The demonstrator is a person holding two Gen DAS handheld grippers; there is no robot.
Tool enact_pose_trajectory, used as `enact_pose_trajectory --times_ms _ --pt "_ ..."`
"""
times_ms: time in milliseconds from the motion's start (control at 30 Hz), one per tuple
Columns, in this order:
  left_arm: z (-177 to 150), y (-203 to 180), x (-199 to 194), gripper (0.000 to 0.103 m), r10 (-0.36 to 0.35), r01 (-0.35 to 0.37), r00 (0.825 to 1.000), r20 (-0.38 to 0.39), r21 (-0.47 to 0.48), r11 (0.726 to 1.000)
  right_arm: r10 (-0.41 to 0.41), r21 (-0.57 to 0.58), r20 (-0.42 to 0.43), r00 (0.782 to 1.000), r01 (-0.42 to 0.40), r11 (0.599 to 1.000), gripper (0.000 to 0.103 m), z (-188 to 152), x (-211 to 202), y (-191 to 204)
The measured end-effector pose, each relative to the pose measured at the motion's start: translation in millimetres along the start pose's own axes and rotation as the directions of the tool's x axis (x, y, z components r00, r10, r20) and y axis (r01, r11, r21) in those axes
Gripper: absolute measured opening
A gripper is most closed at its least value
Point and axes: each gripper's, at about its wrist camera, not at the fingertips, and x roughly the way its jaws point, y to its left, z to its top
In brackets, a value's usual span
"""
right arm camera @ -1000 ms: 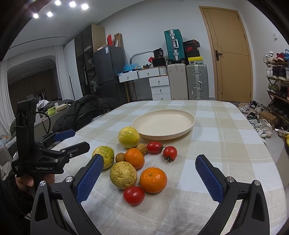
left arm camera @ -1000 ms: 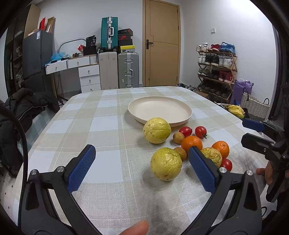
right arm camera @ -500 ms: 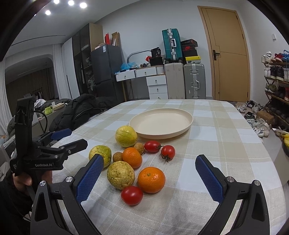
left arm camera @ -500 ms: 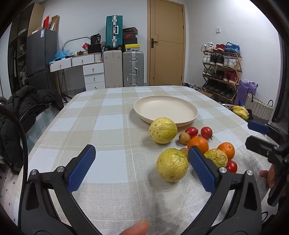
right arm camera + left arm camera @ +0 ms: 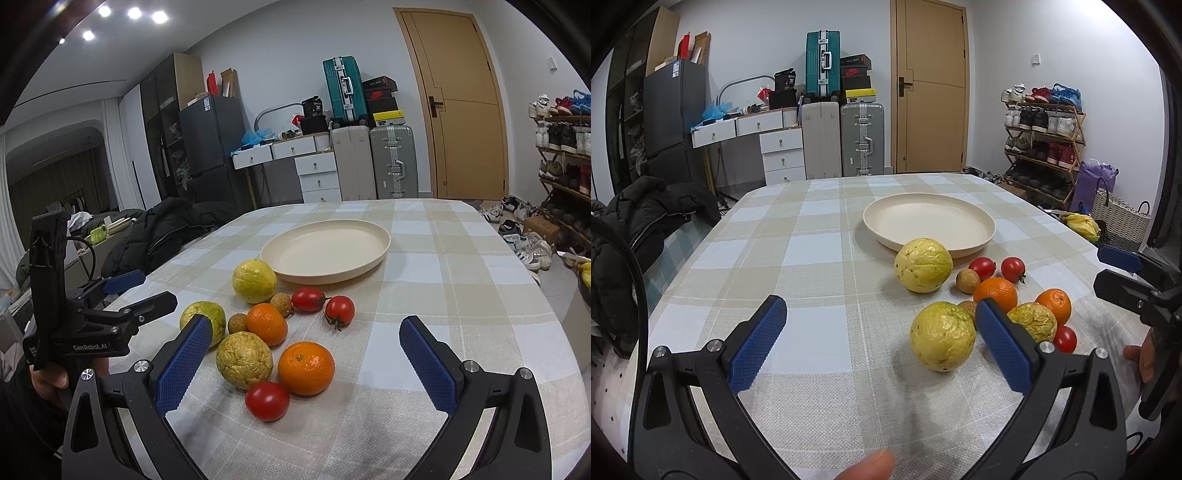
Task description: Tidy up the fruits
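Observation:
An empty cream plate (image 5: 929, 221) (image 5: 327, 249) sits mid-table. In front of it lies a cluster of fruit: three yellow-green guavas, the nearest (image 5: 942, 340), another (image 5: 922, 264) by the plate; two oranges (image 5: 306, 367) (image 5: 266, 324); three red tomatoes, one (image 5: 267, 401) nearest; two small brown longans (image 5: 282, 304). My left gripper (image 5: 879, 343) is open and empty, its right finger beside the nearest guava. My right gripper (image 5: 304, 363) is open and empty, low over the near orange and wrinkled guava (image 5: 244, 360).
The table has a checked cloth (image 5: 798, 258). A black jacket (image 5: 635, 229) lies off its left edge. Suitcases, drawers and a door stand behind; a shoe rack (image 5: 1045, 136) and baskets stand on the right. The other gripper shows at the right edge of the left wrist view (image 5: 1134, 280).
My left gripper has shifted left and slightly closer, so the fruit sits further right in its view. My right gripper has crept forward and right toward the fruit. Both stay open.

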Motion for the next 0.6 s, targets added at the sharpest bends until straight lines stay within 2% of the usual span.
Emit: enact_pose_trajectory --times_ms 600 --pt "-1.3 0.4 -0.5 0.102 0.001 -0.001 1.0 0.005 0.0 1.0 -0.003 -0.028 -0.018 1.0 0.003 1.0 0.103 -1.2 5.0 4.3"
